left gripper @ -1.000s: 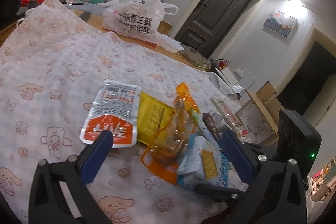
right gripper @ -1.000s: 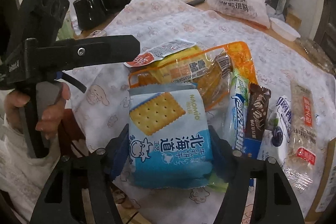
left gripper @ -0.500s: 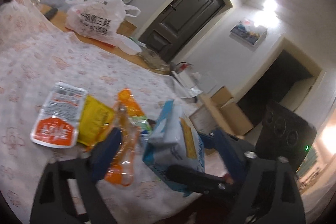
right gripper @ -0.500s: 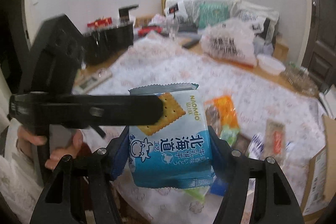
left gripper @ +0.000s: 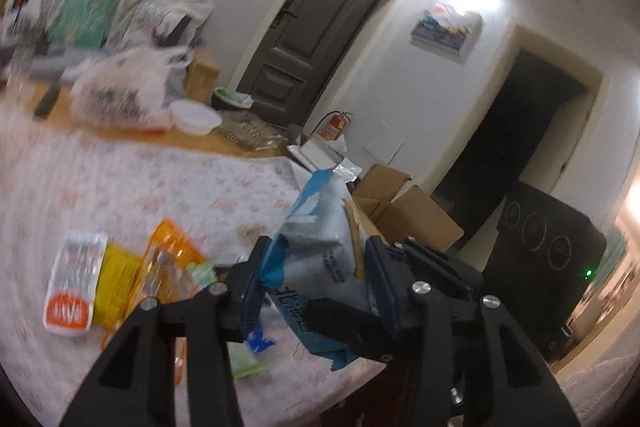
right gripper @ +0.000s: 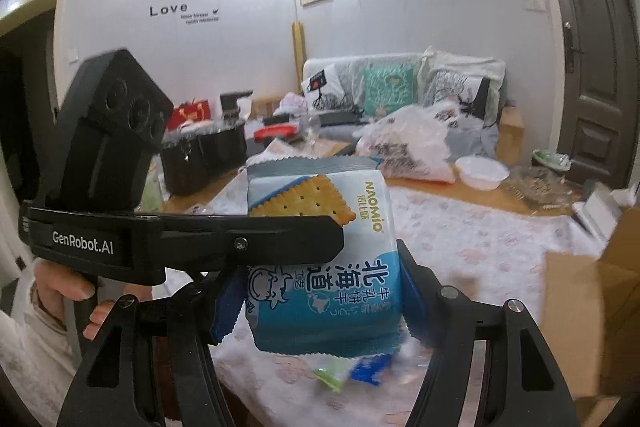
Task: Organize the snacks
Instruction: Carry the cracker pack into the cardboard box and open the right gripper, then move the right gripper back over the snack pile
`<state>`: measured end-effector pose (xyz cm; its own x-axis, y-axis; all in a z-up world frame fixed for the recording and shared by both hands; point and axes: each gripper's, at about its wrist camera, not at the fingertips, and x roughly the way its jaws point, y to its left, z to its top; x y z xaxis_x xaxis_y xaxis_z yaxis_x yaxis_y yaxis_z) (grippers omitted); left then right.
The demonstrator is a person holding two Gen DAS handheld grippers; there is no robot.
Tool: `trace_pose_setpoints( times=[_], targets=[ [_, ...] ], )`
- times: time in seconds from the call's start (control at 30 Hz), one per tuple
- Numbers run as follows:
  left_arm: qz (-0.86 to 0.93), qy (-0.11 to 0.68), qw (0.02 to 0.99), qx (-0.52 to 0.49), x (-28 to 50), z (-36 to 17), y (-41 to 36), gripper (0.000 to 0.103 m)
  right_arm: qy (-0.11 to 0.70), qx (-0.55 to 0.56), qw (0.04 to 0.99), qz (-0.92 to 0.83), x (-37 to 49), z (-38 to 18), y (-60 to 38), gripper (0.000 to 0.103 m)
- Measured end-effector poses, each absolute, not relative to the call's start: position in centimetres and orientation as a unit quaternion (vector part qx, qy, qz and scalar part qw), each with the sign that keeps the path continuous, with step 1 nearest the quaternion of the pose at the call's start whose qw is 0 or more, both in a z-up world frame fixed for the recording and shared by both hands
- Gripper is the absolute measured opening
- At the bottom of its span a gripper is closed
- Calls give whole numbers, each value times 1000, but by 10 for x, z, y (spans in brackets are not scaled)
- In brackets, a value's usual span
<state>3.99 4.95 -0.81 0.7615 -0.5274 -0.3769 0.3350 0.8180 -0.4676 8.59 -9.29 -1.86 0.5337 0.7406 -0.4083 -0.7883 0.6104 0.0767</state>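
**Inspector:** State the position of the cracker packet [right gripper: 320,259].

**Assistant:** It is off the table [left gripper: 132,183], in the air, upright, with its printed face towards the right wrist camera. The right gripper [right gripper: 320,301] has it clamped by its two side edges, low on the pack; the blue pads press into the wrapper on both sides.

**Inspector:** And the left gripper [left gripper: 314,275]?

**Assistant:** It comes in from the side, across the front of the pack. Its jaws are closing with the same packet between them. In the left wrist view the wrapper is creased and pinched between its pads, so it is gripping too. A hand [right gripper: 76,297] holds its handle.

**Inspector:** The remaining snacks?

**Assistant:** Lying on the patterned cloth below: a white and orange sachet [left gripper: 74,283], a yellow pack [left gripper: 116,271] beside it, an orange clear bag [left gripper: 168,259]. All blurred. A cardboard box [left gripper: 408,215] stands beyond the table edge.
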Motion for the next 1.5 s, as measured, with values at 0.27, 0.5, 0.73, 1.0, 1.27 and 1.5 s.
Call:
trace_pose_setpoints(
  times=[0.27, 0.5, 0.73, 1.0, 1.27, 1.5],
  targets=[
    [-259, 261, 928, -62, 74, 53, -71, 44, 161, -37, 909, 382, 101, 11, -190, 62],
    [-305, 314, 899, 7, 130, 50, -180, 44, 199, -4, 933, 300, 136, 4, -278, 63],
    [-322, 380, 866, 42, 173, 17, -243, 44, 263, -7, 937, 230, 161, -25, -325, 65],
    [-306, 401, 862, 53, 182, 3, -259, 46, 285, -16, 933, 218, 170, -39, -337, 67],
    [-284, 386, 876, 52, 187, 11, -241, 69, 280, -11, 933, 224, 168, -37, -331, 82],
    [-268, 358, 894, 37, 172, 29, -206, 76, 265, -34, 938, 220, 156, -25, -314, 94]
  ],
)
